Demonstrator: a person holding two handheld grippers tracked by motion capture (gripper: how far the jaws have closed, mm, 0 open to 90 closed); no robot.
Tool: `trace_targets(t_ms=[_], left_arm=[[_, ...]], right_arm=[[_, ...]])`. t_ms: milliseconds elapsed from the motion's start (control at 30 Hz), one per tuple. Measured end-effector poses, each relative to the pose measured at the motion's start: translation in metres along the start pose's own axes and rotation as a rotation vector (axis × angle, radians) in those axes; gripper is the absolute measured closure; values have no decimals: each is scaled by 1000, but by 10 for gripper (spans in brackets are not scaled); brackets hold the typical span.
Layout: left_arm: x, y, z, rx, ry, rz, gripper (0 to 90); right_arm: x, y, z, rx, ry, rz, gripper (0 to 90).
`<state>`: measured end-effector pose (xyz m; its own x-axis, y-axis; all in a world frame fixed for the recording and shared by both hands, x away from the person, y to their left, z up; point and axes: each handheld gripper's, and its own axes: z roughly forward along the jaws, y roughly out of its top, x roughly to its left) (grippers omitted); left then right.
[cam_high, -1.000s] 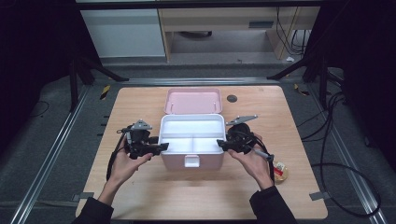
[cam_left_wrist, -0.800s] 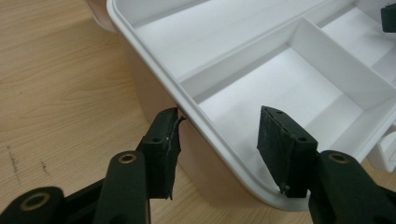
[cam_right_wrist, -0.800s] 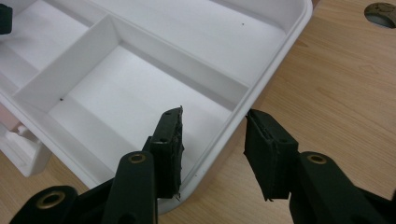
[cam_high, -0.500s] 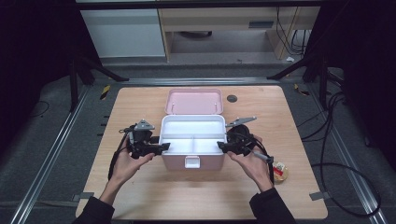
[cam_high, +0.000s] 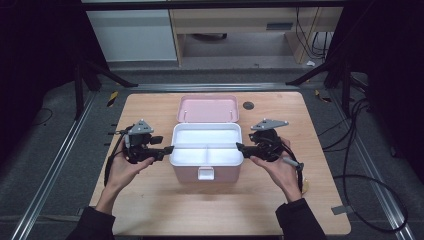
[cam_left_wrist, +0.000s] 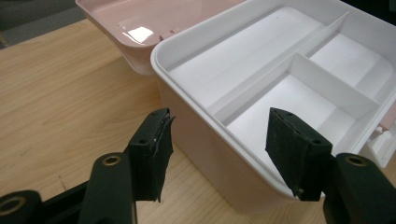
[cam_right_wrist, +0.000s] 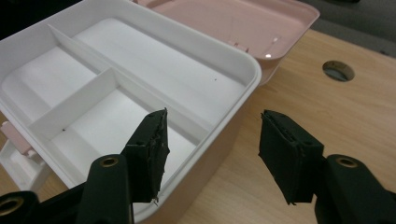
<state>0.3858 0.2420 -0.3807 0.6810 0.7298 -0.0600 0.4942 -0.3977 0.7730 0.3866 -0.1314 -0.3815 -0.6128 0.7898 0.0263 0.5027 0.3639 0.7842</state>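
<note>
The white divided tray (cam_high: 206, 145) sits in the pink storage box (cam_high: 206, 170) at the middle of the high view, on the wooden table (cam_high: 165, 210), with the box's pink lid (cam_high: 208, 108) folded back flat behind it toward the top of the frame and a white latch (cam_high: 205, 173) on the front wall. The left gripper (cam_high: 167, 149) stands at the tray's left end and the right gripper (cam_high: 239, 146) at its right end; both have just been opening. In the left gripper view the jaws stand well apart astride the tray's rim (cam_left_wrist: 219, 128), one pad outside the wall and the other over the near compartment, neither pressing on it. The right gripper view shows the same: wide jaws straddling the rim (cam_right_wrist: 233, 116) with clear gaps, nothing held. The likely risk is an uneven lift: if one gripper closes and rises before the other bites, the tray could tilt and jam in the box, or drag the light box along the table. A pad that closes on the thin rim alone might slip off. The gripper views give what the high view cannot, the gaps between pads and wall and the tray's three empty compartments; the right gripper view also shows a round hole (cam_right_wrist: 338, 70) in the tabletop at upper right. The high view alone shows both hands level and the small object (cam_high: 304, 186) by the right wrist.
</note>
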Motion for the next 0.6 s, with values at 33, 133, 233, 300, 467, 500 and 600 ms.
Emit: trace_targets(t_ms=[33,133,233,300,467,500,600], left_arm=[[1,1,0,0,-3,7,404],[6,8,-1,10,-15,38,407],[10,16,2,23,-44,61,414],[12,20,5,48,-49,91,420],[12,31,11,87,-78,152,447],[12,33,12,86,-93,160,450],[13,40,15,93,-134,182,459]], right_arm=[[-1,3,-2,-9,-5,-14,408],[-6,9,-4,-31,-4,-40,397],[-10,16,-5,-48,34,-69,391],[-12,20,-4,-39,45,-92,394],[-16,33,-5,-27,73,-124,376],[-17,35,-4,-23,83,-130,373],[-20,43,-2,11,80,-162,380]])
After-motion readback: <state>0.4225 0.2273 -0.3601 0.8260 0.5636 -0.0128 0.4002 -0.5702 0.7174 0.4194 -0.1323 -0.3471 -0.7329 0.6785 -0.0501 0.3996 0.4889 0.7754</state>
